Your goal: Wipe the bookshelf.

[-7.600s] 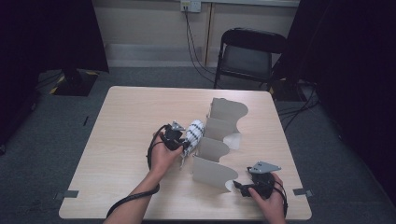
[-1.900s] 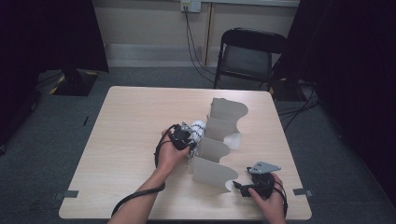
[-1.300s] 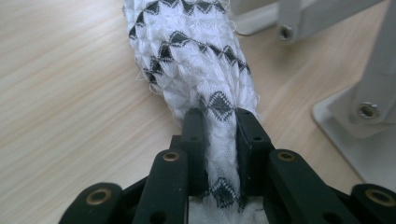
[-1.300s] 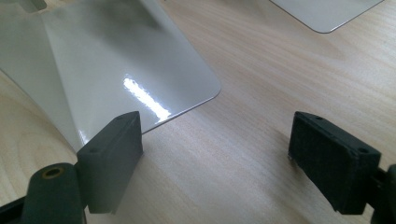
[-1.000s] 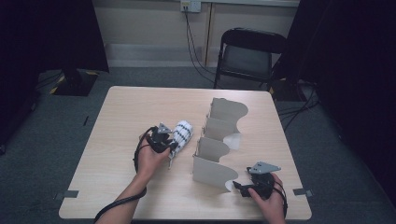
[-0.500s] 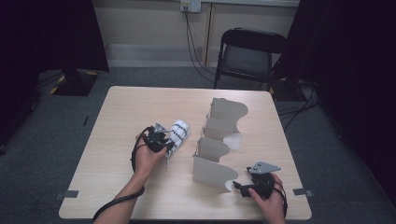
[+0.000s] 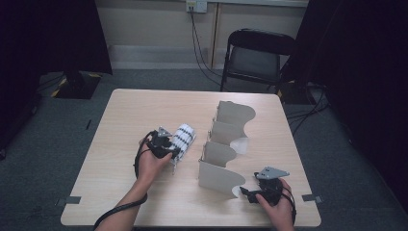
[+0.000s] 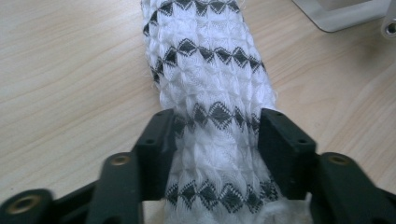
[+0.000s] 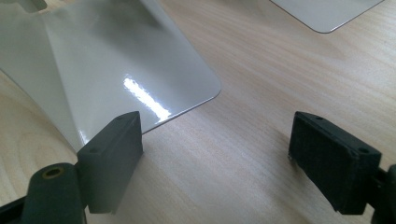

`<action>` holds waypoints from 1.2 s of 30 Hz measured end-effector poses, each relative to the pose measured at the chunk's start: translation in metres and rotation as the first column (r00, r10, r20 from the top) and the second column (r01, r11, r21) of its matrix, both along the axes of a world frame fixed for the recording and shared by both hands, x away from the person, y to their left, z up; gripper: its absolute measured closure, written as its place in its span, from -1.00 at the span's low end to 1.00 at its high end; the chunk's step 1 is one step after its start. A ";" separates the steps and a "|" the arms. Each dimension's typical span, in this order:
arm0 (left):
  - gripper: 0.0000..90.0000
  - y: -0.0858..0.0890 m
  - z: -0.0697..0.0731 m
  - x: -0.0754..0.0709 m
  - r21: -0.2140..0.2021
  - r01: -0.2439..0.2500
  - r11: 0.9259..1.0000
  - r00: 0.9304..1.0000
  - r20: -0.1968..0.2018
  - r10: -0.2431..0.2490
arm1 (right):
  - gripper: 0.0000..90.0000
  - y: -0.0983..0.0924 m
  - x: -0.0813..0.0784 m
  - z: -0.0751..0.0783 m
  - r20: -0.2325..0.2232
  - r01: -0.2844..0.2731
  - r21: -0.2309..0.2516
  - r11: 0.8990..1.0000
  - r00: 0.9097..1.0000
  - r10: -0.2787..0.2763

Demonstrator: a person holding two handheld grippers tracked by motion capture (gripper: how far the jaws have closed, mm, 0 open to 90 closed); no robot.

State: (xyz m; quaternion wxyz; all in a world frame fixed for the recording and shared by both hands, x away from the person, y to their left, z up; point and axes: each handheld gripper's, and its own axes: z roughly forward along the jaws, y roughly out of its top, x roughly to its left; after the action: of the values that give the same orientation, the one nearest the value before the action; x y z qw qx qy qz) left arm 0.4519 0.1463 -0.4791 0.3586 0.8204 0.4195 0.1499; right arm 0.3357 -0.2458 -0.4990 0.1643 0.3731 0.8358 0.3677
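A rolled white cloth with black diamond bands (image 7: 184, 136) (image 8: 205, 60) lies on the wooden table (image 7: 120, 120), left of a white wavy standing divider (image 7: 226, 144). My left gripper (image 7: 174, 155) (image 8: 215, 135) sits over the roll's near end. Its jaws have just been opening and flank the roll, which fills the gap between them without being pinched hard. My right gripper (image 7: 243, 192) (image 9: 217, 154) rests open near the table's front right. Only bare wood lies between its jaws, and its left pad is beside the divider's glossy base flap (image 9: 107, 70).
A black folding chair (image 7: 255, 57) stands beyond the far table edge. Another flat white flap (image 9: 322, 11) of the divider lies further off on the wood. Dark curtains hang at both sides, and cables trail from both grippers.
The left hand carried the cloth roll away from the divider toward the left, set it on the table, and its jaws widened around it. The right hand stayed still.
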 end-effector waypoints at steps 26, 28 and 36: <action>-0.62 0.018 0.009 -0.003 -0.050 0.021 0.999 0.999 -0.036 -0.023 | -0.63 0.000 0.000 0.000 -0.003 0.002 0.002 1.000 1.000 -0.002; -0.63 0.020 0.009 -0.005 -0.046 0.026 0.999 0.999 -0.036 -0.028 | -0.63 0.000 0.000 0.000 -0.001 0.001 0.001 1.000 1.000 -0.001; -0.63 0.028 0.008 -0.008 -0.046 0.016 0.999 0.999 -0.042 -0.018 | -0.63 0.000 0.000 0.000 -0.001 0.000 0.002 1.000 1.000 0.000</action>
State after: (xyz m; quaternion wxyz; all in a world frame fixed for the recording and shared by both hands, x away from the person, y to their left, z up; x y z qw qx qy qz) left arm 0.4434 0.1740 -0.4708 0.3697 0.8185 0.4231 0.1196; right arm 0.3357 -0.2458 -0.4991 0.1633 0.3733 0.8356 0.3684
